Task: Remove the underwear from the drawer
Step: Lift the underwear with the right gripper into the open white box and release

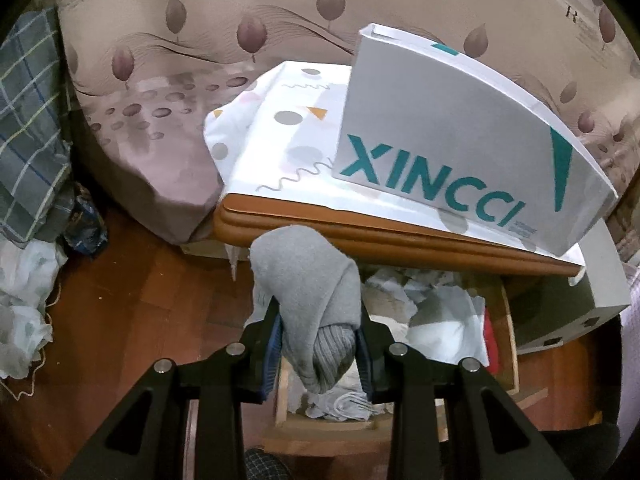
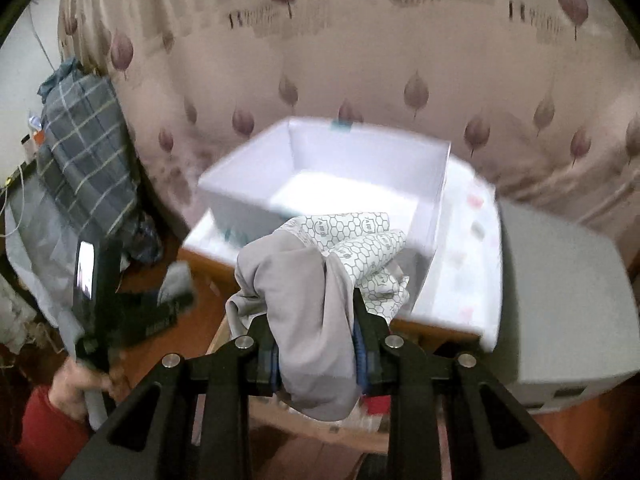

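Two garments clamped aloft, one per pair of tongs: grey knit underwear (image 1: pixel 316 300) pinched in the left tongs (image 1: pixel 320 344) above the open drawer (image 1: pixel 512 320); pale grey underwear (image 2: pixel 304 320), bunched with a honeycomb-print piece (image 2: pixel 372 252), gripped by the right tongs (image 2: pixel 316 356). Below, more crumpled white cloth (image 1: pixel 440 312) in the drawer. Beyond, a white XINCCI box (image 1: pixel 460 140) on the cloth-covered table (image 1: pixel 360 232), seemingly empty, though blurred. Further left, a hand (image 2: pixel 80 384) on the other handle.
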Demonstrator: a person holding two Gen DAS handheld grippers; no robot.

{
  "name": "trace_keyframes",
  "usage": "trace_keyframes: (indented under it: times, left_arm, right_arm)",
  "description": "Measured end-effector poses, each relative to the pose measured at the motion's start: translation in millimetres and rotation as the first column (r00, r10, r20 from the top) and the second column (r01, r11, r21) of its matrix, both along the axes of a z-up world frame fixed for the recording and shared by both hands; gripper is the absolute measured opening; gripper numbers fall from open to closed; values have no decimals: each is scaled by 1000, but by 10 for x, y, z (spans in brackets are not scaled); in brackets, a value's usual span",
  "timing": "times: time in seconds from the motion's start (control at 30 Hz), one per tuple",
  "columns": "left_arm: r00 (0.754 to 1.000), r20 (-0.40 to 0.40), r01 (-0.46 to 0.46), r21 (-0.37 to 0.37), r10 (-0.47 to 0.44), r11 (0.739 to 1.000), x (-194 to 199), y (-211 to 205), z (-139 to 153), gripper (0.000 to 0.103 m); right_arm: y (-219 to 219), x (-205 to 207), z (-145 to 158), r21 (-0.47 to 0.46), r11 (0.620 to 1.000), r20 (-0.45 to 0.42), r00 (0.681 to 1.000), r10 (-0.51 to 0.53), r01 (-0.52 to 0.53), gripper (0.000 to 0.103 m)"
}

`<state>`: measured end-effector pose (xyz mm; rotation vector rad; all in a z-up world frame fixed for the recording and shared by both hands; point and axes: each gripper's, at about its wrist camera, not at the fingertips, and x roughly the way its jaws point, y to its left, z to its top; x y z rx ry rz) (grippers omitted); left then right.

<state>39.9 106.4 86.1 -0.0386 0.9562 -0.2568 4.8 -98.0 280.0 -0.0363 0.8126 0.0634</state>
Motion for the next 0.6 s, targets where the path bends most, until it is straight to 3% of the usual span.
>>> trace_keyframes:
  times: [0.13, 0.27, 0.6]
  left_arm:
    - [1000, 5, -14, -5, 14, 1000, 3, 40, 8, 32]
    - [1000, 0, -19, -11, 19, 1000, 26, 57, -3, 32]
    - [1000, -3, -31, 8, 31, 999, 62, 81, -28, 32]
  right_arm:
    - [-31, 333, 249, -42, 999, 41, 999, -30, 32, 25]
    - [-51, 706, 285, -84, 994, 55, 996, -71, 75, 25]
    - [-101, 1455, -185, -156, 982, -69, 990, -123, 111, 25]
